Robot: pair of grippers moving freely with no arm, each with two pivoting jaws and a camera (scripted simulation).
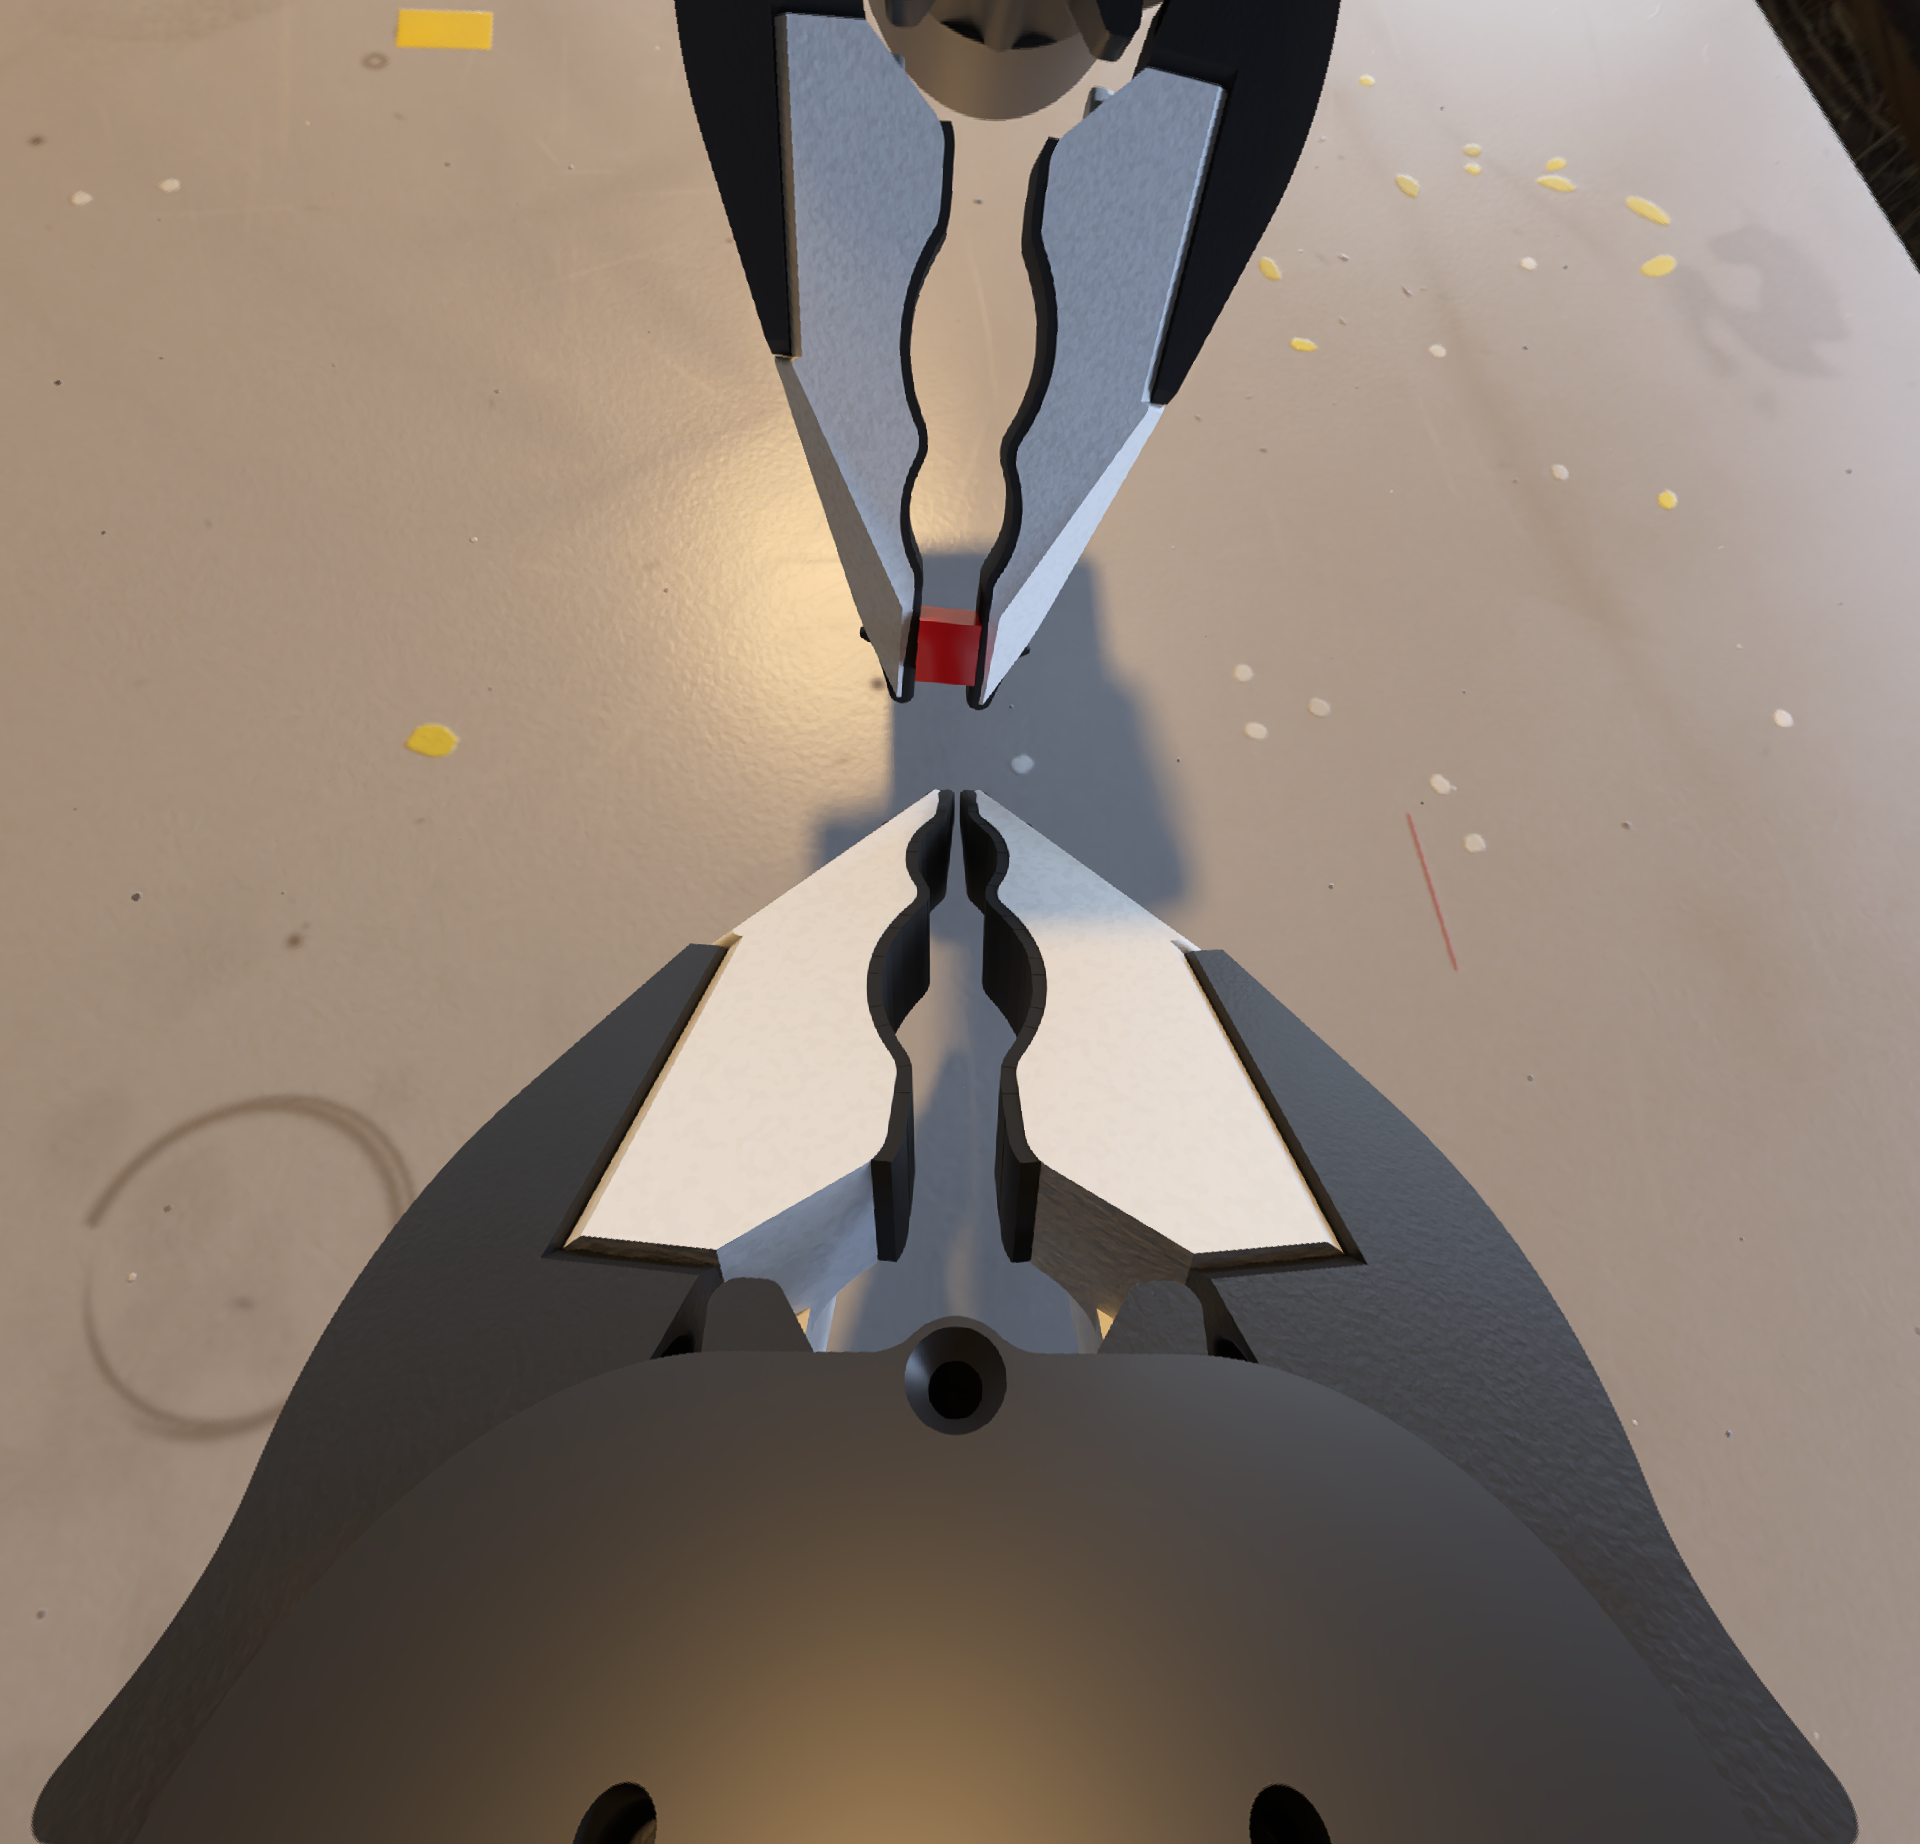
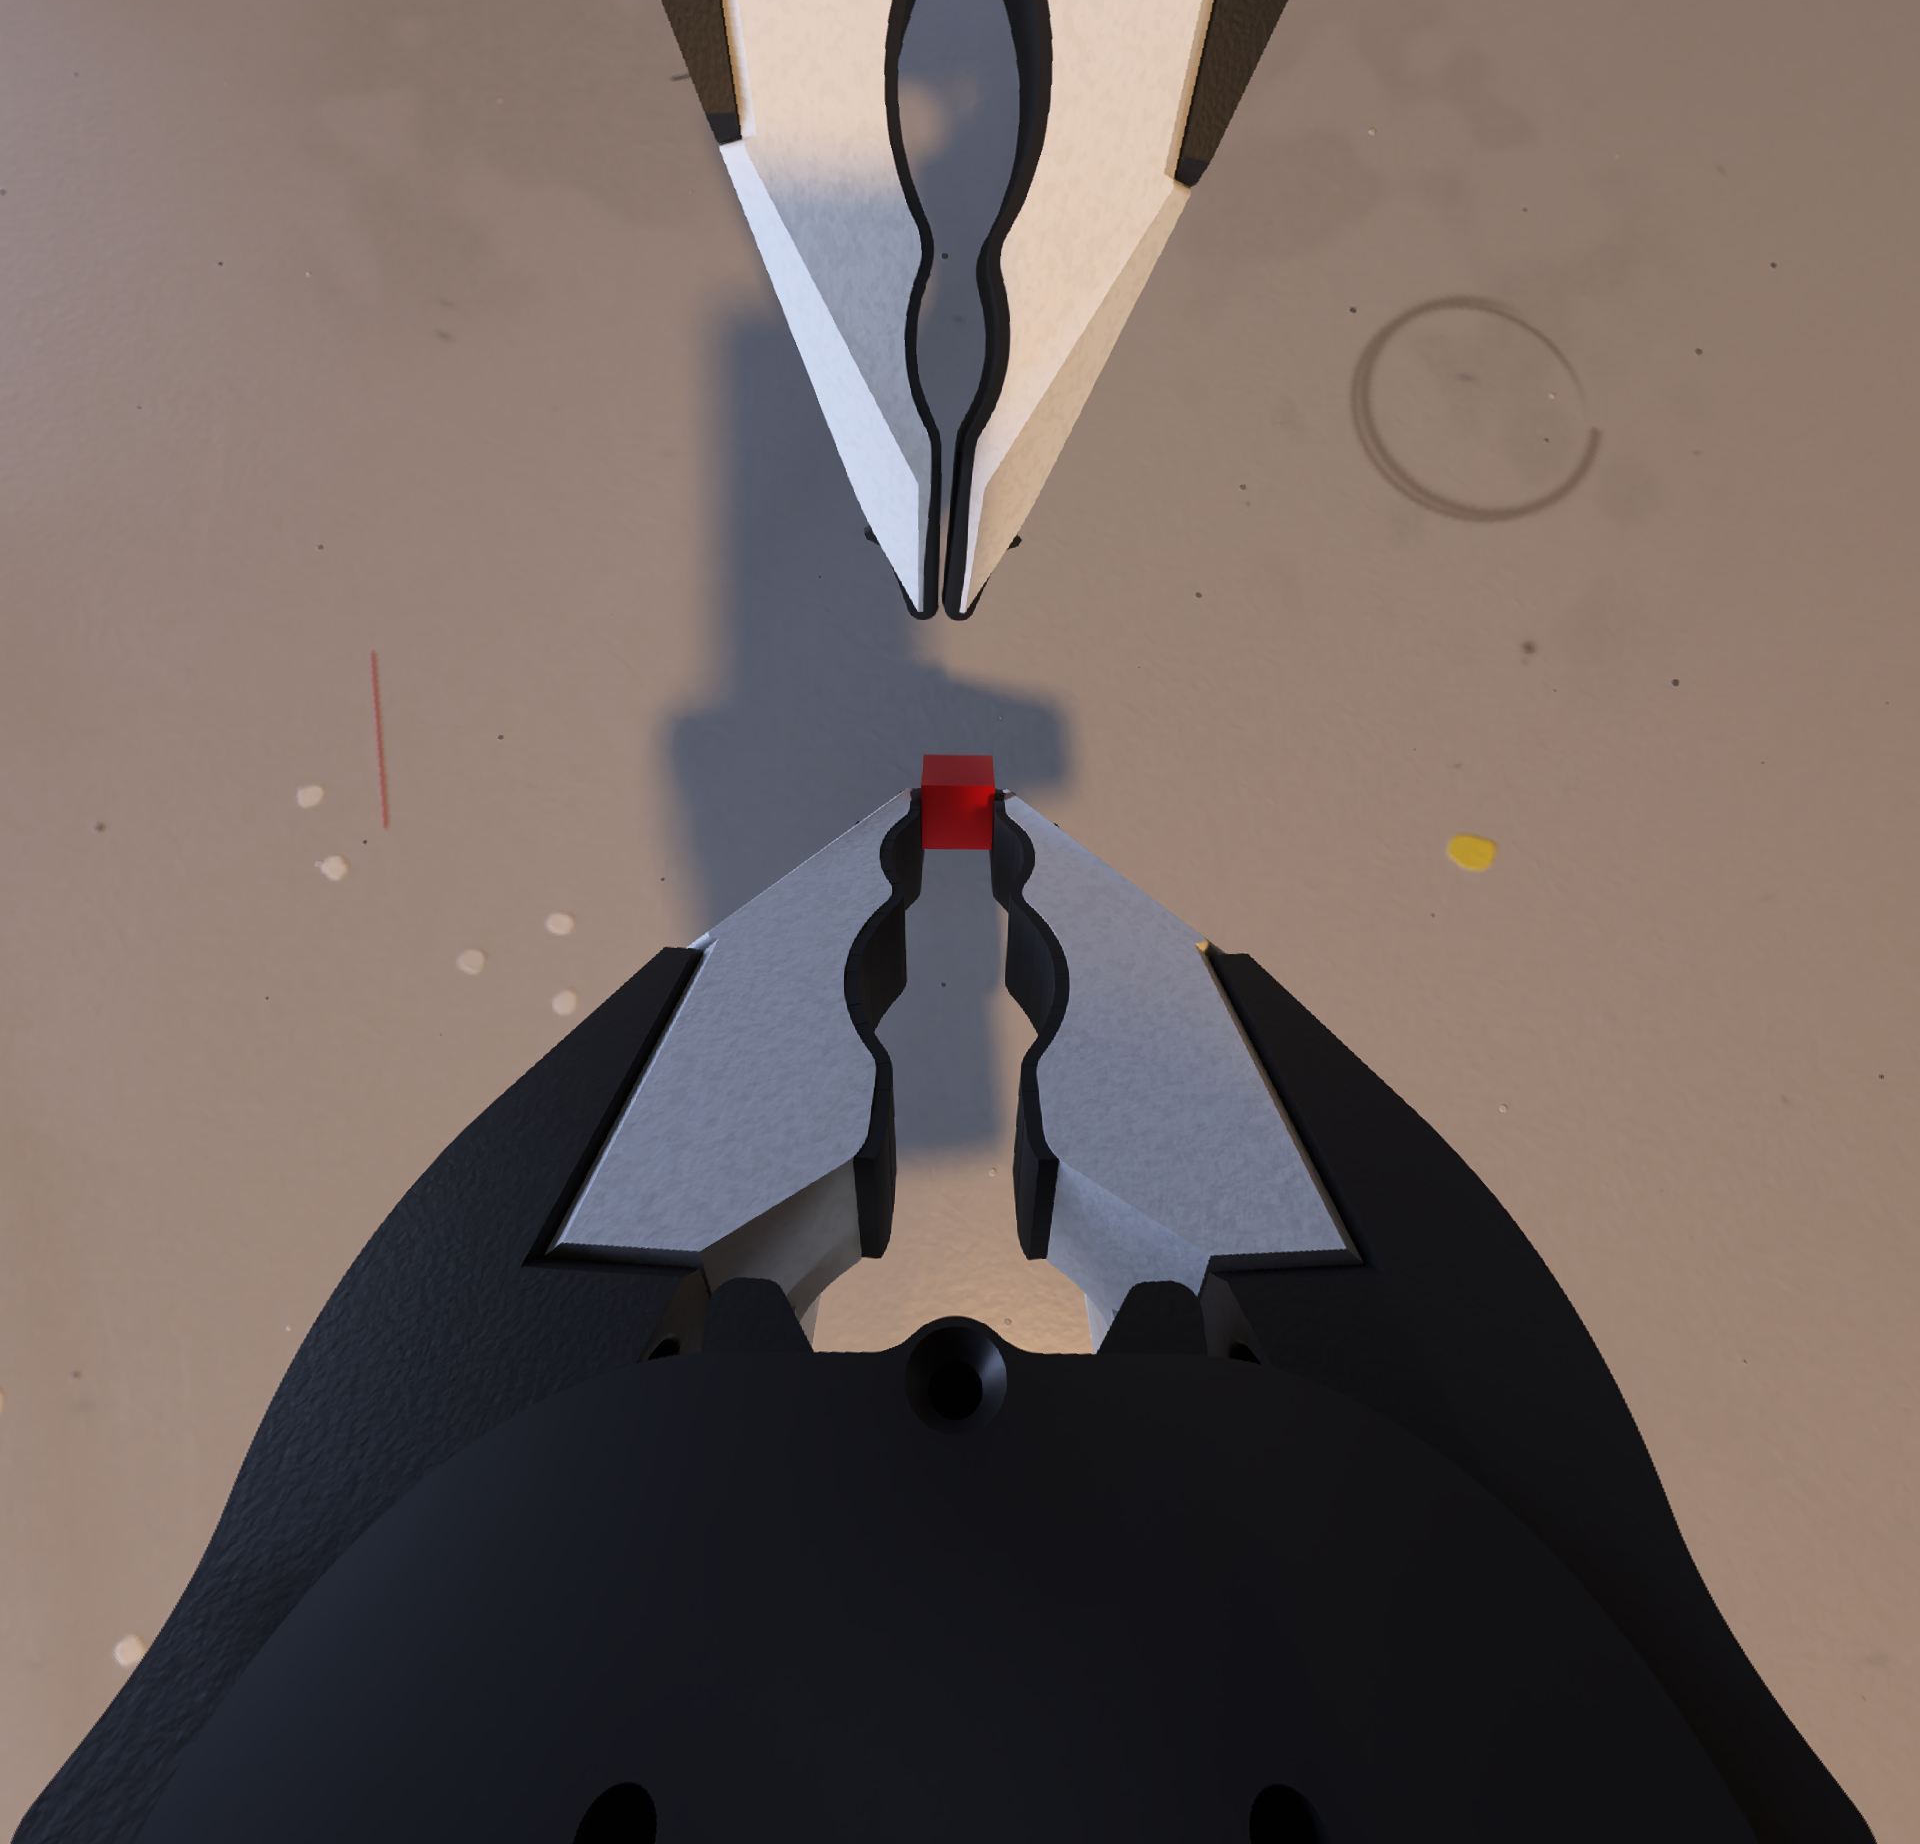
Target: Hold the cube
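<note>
A small red cube (image 2: 957, 803) sits between the tips of my right gripper (image 2: 957, 807), which is shut on it above the table. The same cube (image 1: 947, 644) shows in the left wrist view, held by the right gripper (image 1: 943, 688) that points toward me. My left gripper (image 1: 955, 797) is shut and empty, its tips a short way in front of the cube, facing it. In the right wrist view the left gripper (image 2: 939, 610) comes down from the top, tips together, apart from the cube.
The tan table (image 1: 416, 506) carries yellow and white paint flecks (image 1: 1652, 210), a yellow rectangle (image 1: 445, 29), a thin red line (image 1: 1432, 890) and a ring stain (image 2: 1475, 408). The table's edge (image 1: 1818, 59) runs at the far right of the left wrist view.
</note>
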